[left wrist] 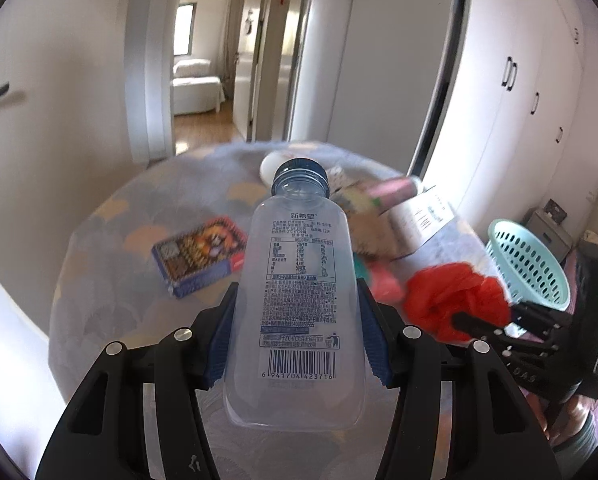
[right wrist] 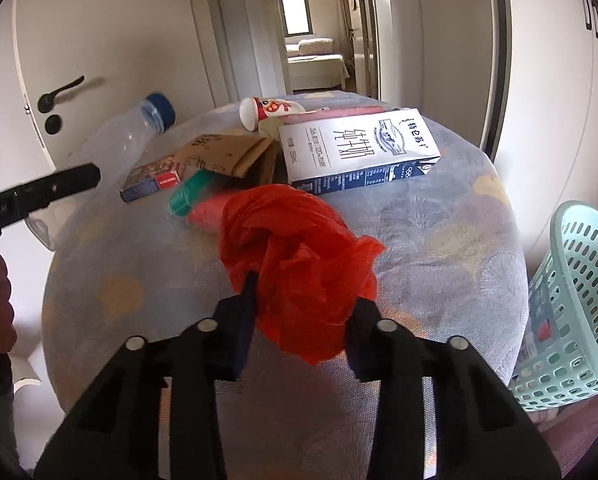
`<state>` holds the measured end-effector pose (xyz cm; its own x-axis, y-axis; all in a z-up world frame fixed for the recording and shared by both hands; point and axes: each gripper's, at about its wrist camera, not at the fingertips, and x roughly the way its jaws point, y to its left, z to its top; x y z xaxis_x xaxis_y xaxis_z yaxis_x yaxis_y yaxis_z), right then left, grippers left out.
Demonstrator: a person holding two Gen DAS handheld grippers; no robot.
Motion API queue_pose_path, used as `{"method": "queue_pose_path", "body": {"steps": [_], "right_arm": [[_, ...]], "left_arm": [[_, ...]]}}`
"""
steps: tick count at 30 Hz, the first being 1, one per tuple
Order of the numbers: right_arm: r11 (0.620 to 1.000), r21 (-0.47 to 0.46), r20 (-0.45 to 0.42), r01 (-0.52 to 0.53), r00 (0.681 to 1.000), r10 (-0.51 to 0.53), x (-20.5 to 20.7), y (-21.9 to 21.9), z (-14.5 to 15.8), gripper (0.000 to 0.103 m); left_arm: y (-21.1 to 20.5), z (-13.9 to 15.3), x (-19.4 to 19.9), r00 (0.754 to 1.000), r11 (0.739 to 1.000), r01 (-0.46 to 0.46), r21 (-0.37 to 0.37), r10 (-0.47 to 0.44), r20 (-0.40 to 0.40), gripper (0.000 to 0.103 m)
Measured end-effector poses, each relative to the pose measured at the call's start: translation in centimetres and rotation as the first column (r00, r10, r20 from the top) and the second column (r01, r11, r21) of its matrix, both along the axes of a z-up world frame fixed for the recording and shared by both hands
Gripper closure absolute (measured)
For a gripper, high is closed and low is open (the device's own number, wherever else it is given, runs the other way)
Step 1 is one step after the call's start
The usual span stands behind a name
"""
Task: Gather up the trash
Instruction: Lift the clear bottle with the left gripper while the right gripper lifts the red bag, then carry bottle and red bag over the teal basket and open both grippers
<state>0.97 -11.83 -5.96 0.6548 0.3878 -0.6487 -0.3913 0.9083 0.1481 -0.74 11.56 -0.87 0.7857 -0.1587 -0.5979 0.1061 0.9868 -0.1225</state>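
- Nearest to my left camera is a clear plastic bottle point(left wrist: 297, 300) with a blue cap point(left wrist: 301, 176). My left tool point(left wrist: 297, 328) pinches it on both flat sides with the blue ribbed pads point(left wrist: 219, 340), and the bottle is lifted above the table.
- Nearest to my right camera is a crumpled red plastic bag point(right wrist: 295, 256). My right tool point(right wrist: 299, 312) is closed on it, the bag bunched between the two fingers, over the near part of the table.
- The table point(right wrist: 439, 248) is round and covered with a grey-blue cloth with pale fan shapes in cream and orange.
- On its far part lie a white and navy milk carton point(right wrist: 359, 152), a folded brown paper piece point(right wrist: 231, 156), a small blue and red box point(right wrist: 151, 180), a green roll point(right wrist: 189, 196) touching a pink one point(right wrist: 209, 214), and a white cup point(right wrist: 263, 112) on its side with a red owl picture.
- A mint green perforated basket point(right wrist: 575, 300) stands just beside the table on the right, tilted, with some packets inside.
- The room has white walls, a white door with a black handle point(right wrist: 61, 90) on the left, white cupboards on the right, and an open doorway to a room with a bed and a window.
- Writing: the bottle has Chinese print, a nutrition table, a bin symbol and a barcode reading 6 941704 423716. The carton has large Chinese characters that I cannot read surely.
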Motion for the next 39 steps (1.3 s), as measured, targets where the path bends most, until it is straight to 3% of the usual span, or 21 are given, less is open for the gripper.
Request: {"method": "queue_pose_path", "body": {"steps": [10, 16, 21, 25, 27, 32, 37, 39], "right_arm": [[0.99, 0.031, 0.095, 0.138, 0.985, -0.141, -0.6, -4.8, 3.3, 0.077], [0.949, 0.022, 0.166, 0.314, 0.935, -0.313, -0.6, -10.3, 5.2, 0.077], [0.878, 0.019, 0.203, 0.478, 0.858, -0.472, -0.3, -15.7, 6.3, 0.077], [0.811, 0.053, 0.166, 0.583, 0.796, -0.583, 0.3, -20.6, 6.4, 0.077], [0.759, 0.051, 0.14, 0.65, 0.747, -0.65, 0.7, -22.8, 6.0, 0.077], [0.654, 0.062, 0.01, 0.754, 0.655, -0.756, 1.7, -28.0, 3.6, 0.077], [0.603, 0.045, -0.071, 0.796, 0.605, -0.793, 1.7, -30.9, 1.4, 0.077], [0.587, 0.036, -0.087, 0.809, 0.588, -0.804, 1.6, -31.7, 0.8, 0.076]], "left_arm": [[-5.5, 3.2, 1.0, 0.987, 0.993, 0.121, -0.008, -0.119, 0.108, 0.05], [-11.3, 3.6, 3.5, 0.966, 0.972, 0.234, -0.031, -0.228, 0.124, 0.05], [-17.3, 3.7, 5.7, 0.939, 0.945, 0.326, -0.019, -0.321, 0.122, 0.05], [-22.4, 3.3, 7.6, 0.911, 0.914, 0.404, -0.025, -0.399, 0.104, 0.05], [-24.9, 2.7, 8.4, 0.894, 0.895, 0.445, -0.032, -0.441, 0.08, 0.05], [-31.1, -0.2, 11.4, 0.841, 0.84, 0.537, -0.078, -0.541, -0.032, 0.05], [-36.0, -4.1, 14.0, 0.785, 0.8, 0.587, -0.123, -0.6, -0.151, 0.05], [-36.9, -5.1, 14.7, 0.776, 0.796, 0.592, -0.129, -0.606, -0.177, 0.049]]}}
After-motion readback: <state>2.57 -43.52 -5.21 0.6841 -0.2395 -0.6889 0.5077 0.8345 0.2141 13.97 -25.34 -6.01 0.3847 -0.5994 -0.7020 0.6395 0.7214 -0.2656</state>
